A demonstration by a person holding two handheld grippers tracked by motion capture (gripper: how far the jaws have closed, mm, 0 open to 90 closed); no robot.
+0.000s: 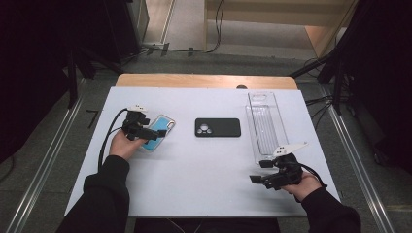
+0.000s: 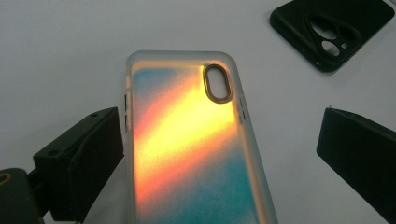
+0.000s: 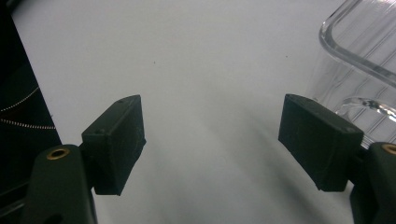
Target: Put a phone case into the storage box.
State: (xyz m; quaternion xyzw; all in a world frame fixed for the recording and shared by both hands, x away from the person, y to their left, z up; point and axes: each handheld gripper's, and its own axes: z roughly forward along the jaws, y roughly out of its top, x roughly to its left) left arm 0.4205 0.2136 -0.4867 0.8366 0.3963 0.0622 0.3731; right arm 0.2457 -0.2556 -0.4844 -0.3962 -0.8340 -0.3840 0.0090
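A translucent phone case [image 2: 187, 144] with a blue, orange and yellow back lies flat on the white table [image 1: 194, 165], camera hole away from me. My left gripper [image 1: 148, 130] hovers right over this colourful case [image 1: 158, 131], jaws wide apart on either side of it and not touching. A black phone case [image 1: 217, 127] rests at the table's middle; the same black case [image 2: 331, 30] sits at the top right of the left gripper view. My right gripper [image 1: 257, 171] stands open at the front right with nothing between its fingers [image 3: 116, 144], just beside the clear tray [image 3: 359, 51].
A long clear plastic tray [image 1: 265, 124] lies along the right side of the table. A wooden strip [image 1: 204, 80] borders the far edge. Dark stands and cables flank the table on both sides.
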